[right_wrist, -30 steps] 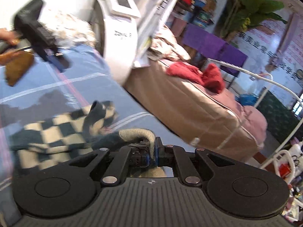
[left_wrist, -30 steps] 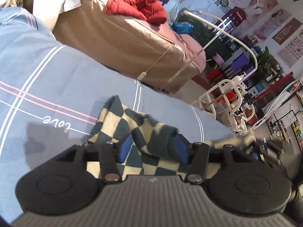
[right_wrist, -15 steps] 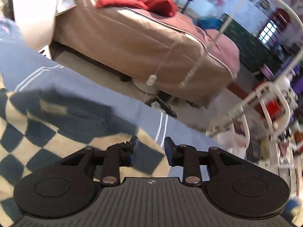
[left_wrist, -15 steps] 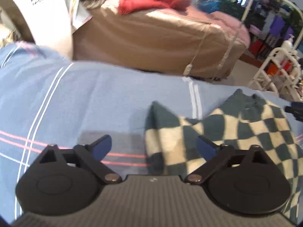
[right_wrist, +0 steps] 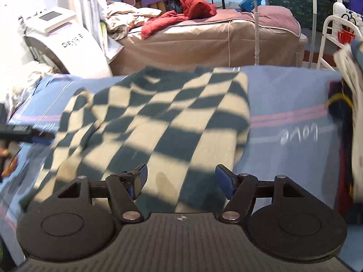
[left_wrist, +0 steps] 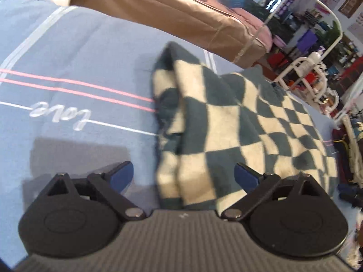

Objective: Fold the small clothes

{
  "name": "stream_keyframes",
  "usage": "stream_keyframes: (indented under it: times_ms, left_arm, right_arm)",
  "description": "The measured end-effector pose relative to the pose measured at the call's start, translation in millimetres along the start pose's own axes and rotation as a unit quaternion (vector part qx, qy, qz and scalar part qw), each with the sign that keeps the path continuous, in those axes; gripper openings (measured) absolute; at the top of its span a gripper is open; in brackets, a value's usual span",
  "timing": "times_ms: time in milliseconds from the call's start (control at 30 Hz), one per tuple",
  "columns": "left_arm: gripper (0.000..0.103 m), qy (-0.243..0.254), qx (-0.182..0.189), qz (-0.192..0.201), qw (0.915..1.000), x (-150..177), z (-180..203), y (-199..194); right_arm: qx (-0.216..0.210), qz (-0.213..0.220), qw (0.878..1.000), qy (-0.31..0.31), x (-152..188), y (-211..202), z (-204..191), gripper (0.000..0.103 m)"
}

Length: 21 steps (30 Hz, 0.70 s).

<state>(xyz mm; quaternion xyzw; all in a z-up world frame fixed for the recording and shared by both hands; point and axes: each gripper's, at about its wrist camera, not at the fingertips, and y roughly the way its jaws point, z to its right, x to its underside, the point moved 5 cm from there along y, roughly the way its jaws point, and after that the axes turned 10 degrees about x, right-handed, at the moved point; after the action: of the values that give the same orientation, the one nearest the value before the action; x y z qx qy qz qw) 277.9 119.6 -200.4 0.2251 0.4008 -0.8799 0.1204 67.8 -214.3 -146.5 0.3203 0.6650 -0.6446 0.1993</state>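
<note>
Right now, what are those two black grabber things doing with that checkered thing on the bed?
A person is folding a small green-and-cream checkered sweater on a blue striped bedsheet, using a handheld gripper in each hand. Both the left gripper and the right gripper have their jaws wide open and hold nothing. The sweater lies on the sheet, with one side edge doubled over in the left view. A pile of other clothes sits at the right edge.
</note>
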Motion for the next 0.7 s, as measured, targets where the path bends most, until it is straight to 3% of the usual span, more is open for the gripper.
stream_keyframes:
  times_ms: [33, 67, 100, 233, 367, 467, 500, 567, 667, 700]
  left_arm:
    - [0.075, -0.009, 0.004, -0.001, 1.0, -3.1, 4.6, 7.3]
    - [0.038, -0.019, 0.006, -0.002, 0.9998, -3.7, 7.9, 13.4]
    - [0.013, -0.032, 0.002, -0.009, 0.9995, -4.6, 13.9, 22.5]
    - [0.01, -0.033, -0.017, 0.021, 0.9991, -2.6, 24.8, 18.3]
    - [0.009, -0.055, -0.043, 0.089, 0.9936, -17.3, -1.2, -35.0]
    - [0.007, -0.012, -0.114, 0.105, 0.9878, -25.2, -19.3, -74.2]
    - [0.003, -0.006, -0.143, 0.109, 0.9837, -27.4, -27.0, -88.2]
    - [0.003, -0.017, -0.179, 0.107, 0.9779, -31.5, -44.9, -105.0]
    - [0.006, -0.083, -0.132, 0.089, 0.9837, -25.5, -59.4, -112.0]
    - [0.017, -0.093, -0.107, 0.081, 0.9866, -19.9, -57.5, -115.9]
  right_arm:
    - [0.001, 0.0, 1.0, 0.009, 0.3, 2.2, -0.2, 0.103]
    - [0.003, 0.003, 1.0, 0.024, 4.8, 0.2, 0.8, 0.103]
    - [0.003, 0.004, 0.999, 0.041, 7.9, 2.8, 4.2, 0.103]
    - [0.03, -0.002, 0.993, 0.11, 26.9, -2.5, 20.0, 0.103]
    - [0.053, -0.02, 0.985, 0.164, 43.0, -7.4, 41.6, 0.103]
    - [0.041, -0.036, 0.983, 0.177, 47.8, -4.2, 45.6, 0.103]
    - [0.032, -0.043, 0.982, 0.183, 48.6, -1.5, 44.6, 0.103]
    - [0.012, -0.056, 0.98, 0.19, 50.9, 3.8, 39.1, 0.103]
    - [-0.007, -0.072, 0.982, 0.175, 57.2, 14.8, 23.2, 0.103]
    - [0.005, -0.062, 0.985, 0.162, 56.3, 14.2, 17.6, 0.103]
